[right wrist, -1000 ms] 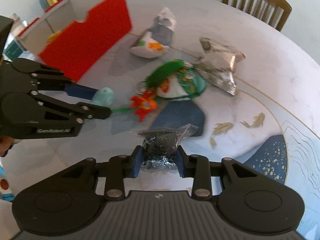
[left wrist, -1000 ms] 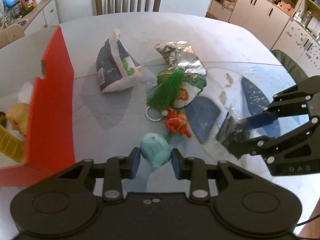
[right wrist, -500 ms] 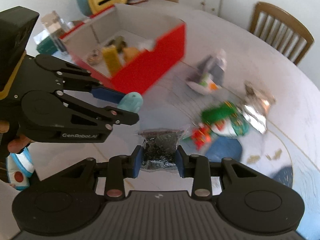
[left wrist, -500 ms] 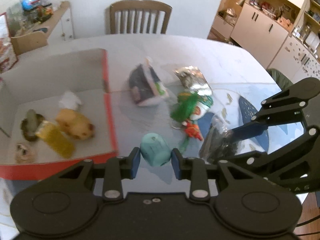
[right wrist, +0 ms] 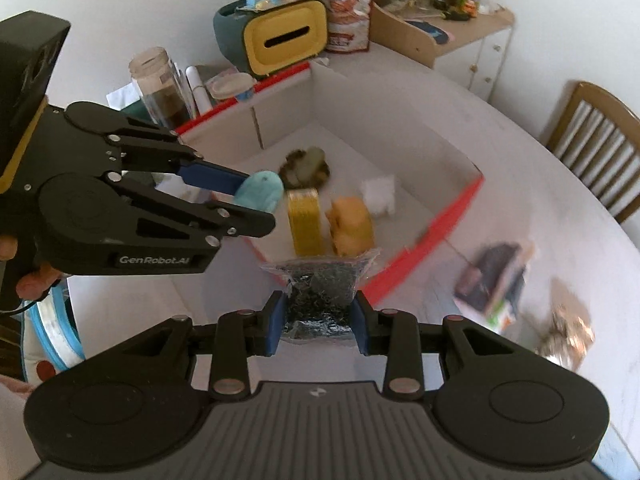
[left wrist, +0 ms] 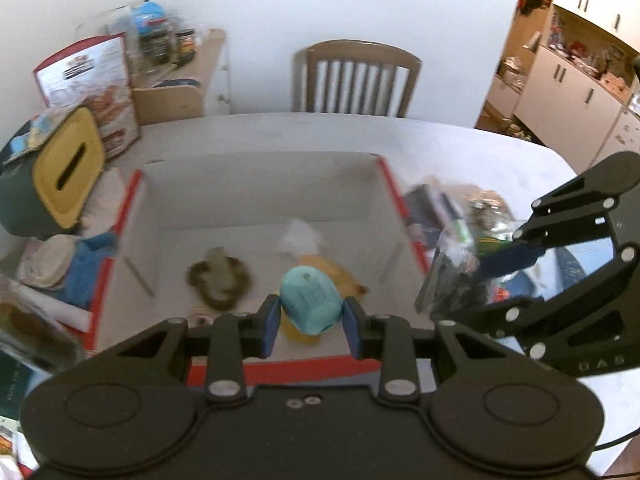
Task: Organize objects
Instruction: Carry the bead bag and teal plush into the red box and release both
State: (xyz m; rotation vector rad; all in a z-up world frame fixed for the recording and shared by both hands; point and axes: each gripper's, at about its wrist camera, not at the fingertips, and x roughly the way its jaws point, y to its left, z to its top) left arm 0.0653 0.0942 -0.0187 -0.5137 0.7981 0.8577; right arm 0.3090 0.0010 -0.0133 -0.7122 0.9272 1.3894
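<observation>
My left gripper (left wrist: 311, 324) is shut on a light-blue rounded toy (left wrist: 311, 305) and holds it above the near part of the red-edged box (left wrist: 394, 196). The toy also shows in the right wrist view (right wrist: 259, 191). My right gripper (right wrist: 319, 328) is shut on a clear bag of dark bits (right wrist: 320, 296), held over the box's near wall (right wrist: 424, 256); the bag also shows in the left wrist view (left wrist: 448, 280). Inside the box lie a yellow block (right wrist: 306, 222), an orange toy (right wrist: 352, 224), a white wad (right wrist: 378, 196) and a dark round item (right wrist: 306, 166).
Snack bags (right wrist: 496, 284) lie on the table right of the box. A yellow-faced tissue holder (left wrist: 60, 172), a jar (right wrist: 160, 84) and a small tub (right wrist: 230, 86) stand left of the box. A chair (left wrist: 356, 76) stands behind the table.
Both grippers have lifted their objects off the table and swung left to over the box. The snack bags stay behind on the right.
</observation>
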